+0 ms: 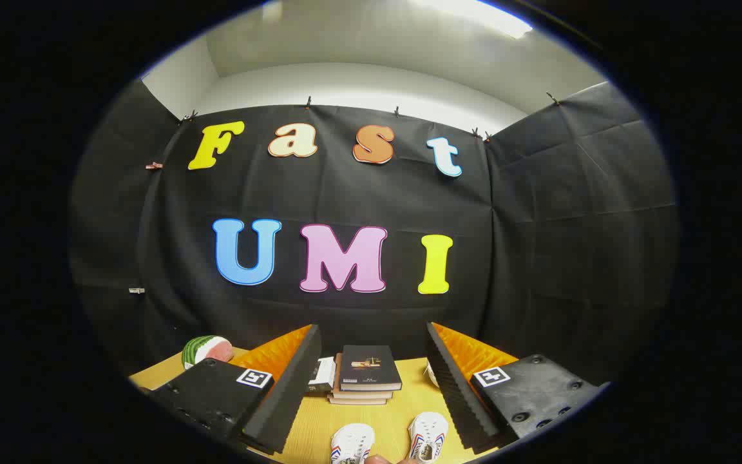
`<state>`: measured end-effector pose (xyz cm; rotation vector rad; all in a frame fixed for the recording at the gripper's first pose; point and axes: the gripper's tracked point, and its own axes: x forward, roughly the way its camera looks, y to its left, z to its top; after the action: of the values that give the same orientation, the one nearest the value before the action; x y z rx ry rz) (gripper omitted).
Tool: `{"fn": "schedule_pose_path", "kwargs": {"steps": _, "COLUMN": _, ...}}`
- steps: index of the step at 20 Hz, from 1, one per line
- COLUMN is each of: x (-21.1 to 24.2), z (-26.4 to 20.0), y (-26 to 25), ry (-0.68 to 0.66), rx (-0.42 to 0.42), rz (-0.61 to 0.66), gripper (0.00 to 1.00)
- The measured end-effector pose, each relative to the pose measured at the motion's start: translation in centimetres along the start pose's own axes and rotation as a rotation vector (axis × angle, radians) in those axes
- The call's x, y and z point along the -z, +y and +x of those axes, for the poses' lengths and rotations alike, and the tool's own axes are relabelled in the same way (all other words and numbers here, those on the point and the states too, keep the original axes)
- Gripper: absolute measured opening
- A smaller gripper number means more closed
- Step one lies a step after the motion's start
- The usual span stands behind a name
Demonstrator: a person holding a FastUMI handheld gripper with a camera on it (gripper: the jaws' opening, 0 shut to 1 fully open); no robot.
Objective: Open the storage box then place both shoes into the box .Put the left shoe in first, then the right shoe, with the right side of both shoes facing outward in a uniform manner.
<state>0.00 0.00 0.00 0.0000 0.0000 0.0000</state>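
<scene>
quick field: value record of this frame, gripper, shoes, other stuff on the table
gripper: gripper open, fingers wide apart, holding nothing
shoes: two white shoes side by side on the table, low between the fingers, toes pointing ahead
books: stack of books beyond the shoes, dark cover on top, between the fingers
watermelon: watermelon piece at the table's far edge, outside the left finger
table: wooden table
storage box: cannot tell from this frame
task progress: shoes not yet picked up
</scene>
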Motion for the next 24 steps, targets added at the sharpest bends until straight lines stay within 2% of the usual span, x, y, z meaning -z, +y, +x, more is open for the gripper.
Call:
{"fn": "schedule_pose_path", "kwargs": {"steps": 14, "x": 2.1, "z": -0.1, "y": 0.0, "ry": 0.044, "rx": 0.025, "rz": -0.001, "gripper": 0.97}}
{"fn": "schedule_pose_path", "kwargs": {"steps": 24, "x": 4.1, "z": 2.4, "y": 1.5, "ry": 0.127, "rx": -0.037, "rz": 0.007, "gripper": 0.97}}
